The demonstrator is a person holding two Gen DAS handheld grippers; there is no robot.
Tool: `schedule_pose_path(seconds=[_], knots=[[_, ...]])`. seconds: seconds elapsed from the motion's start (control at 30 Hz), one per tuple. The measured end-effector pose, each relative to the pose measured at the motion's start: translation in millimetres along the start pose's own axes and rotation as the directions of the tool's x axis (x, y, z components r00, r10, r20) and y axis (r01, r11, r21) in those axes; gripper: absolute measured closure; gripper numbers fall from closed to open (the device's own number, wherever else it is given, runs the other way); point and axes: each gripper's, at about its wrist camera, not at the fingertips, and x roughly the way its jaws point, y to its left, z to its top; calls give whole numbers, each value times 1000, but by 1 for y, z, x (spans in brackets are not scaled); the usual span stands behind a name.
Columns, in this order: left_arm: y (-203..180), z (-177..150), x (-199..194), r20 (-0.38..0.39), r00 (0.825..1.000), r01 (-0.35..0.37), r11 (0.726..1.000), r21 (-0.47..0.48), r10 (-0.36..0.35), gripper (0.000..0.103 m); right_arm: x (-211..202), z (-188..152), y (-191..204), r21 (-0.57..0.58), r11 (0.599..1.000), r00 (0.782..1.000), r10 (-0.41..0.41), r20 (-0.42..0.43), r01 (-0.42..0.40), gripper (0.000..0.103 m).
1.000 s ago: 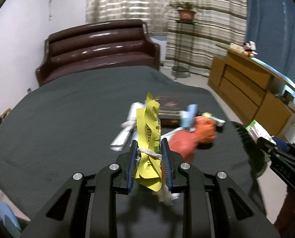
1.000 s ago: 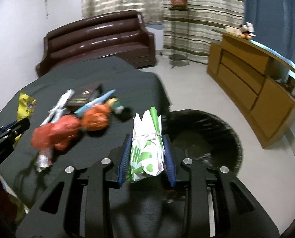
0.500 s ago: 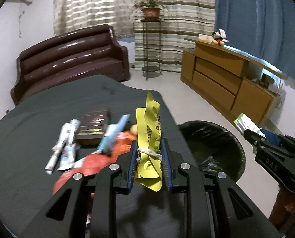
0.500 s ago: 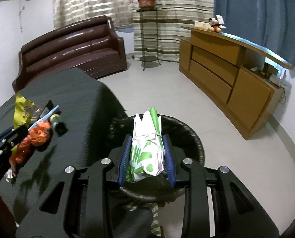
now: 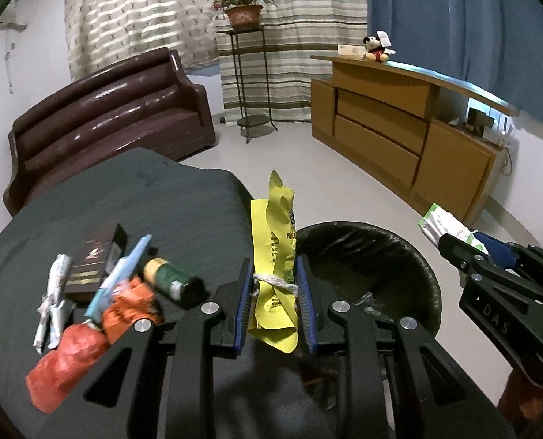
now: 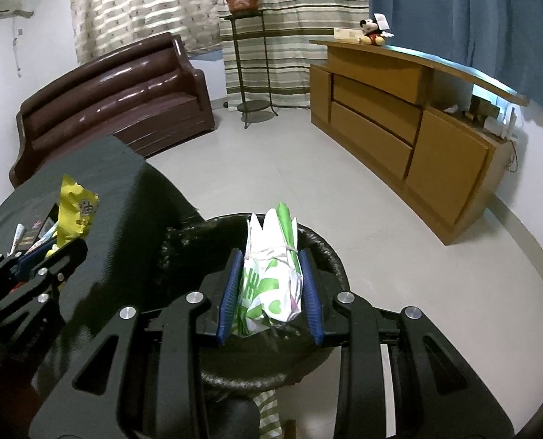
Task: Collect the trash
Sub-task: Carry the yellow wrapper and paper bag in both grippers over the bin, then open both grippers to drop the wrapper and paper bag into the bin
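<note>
Left gripper (image 5: 274, 294): clamped on a crumpled yellow plastic wrapper (image 5: 275, 256) tied round the middle with white string; the wrapper stands upright between the blue pads, at the table's edge beside the bin.
Right gripper (image 6: 269, 287): clenched on a folded white-and-green paper packet (image 6: 271, 278) bound with a thin band, held upright above the bin's mouth.
Bin: round black trash can lined with a black plastic bag (image 5: 399, 256), standing on the pale floor just beside the table; some scraps lie inside it.
Table: round top under a dark grey cloth (image 5: 154, 205).
Trash on table: red-orange crumpled plastic bag (image 5: 77, 351) nearest the left gripper; touching it, a light blue flat stick wrapper (image 5: 119, 278); a green-and-yellow small cylinder (image 5: 169, 278) lying on its side; a silver crinkled wrapper (image 5: 53, 300) at the far left; a dark brown flat box with gold stripes (image 5: 88, 267) behind them.
Room: brown leather sofa (image 5: 106, 117) beyond the table, wooden sideboard (image 5: 399, 135) at right with a plush mouse toy (image 5: 375, 49) on top, metal plant stand with a potted plant (image 5: 244, 11) before striped curtains.
</note>
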Motion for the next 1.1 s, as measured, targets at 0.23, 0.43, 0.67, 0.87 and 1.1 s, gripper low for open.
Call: schedule_pose_path(seconds=[0.23, 0.43, 0.67, 0.87, 1.1], knots=[[-11, 5, 20, -35, 999, 3, 1000, 18, -2, 78, 14, 6, -8, 17, 1000, 1000, -5, 3, 5, 72], [-16, 15, 33, -68, 998, 6, 999, 34, -3, 77, 28, 12, -17, 50, 999, 1000, -2, 0, 2, 70], [-11, 13, 33, -83, 997, -3, 1000, 8, 4, 49, 36, 13, -23, 89, 996, 1000, 12, -12, -11, 63], [-9, 12, 26, -69, 998, -10, 1000, 6, 10, 49, 35, 13, -22, 87, 996, 1000, 10, -10, -9, 63], [6, 10, 7, -53, 998, -29, 1000, -9, 28, 49, 29, 13, -21, 70, 997, 1000, 17, -12, -16, 62]])
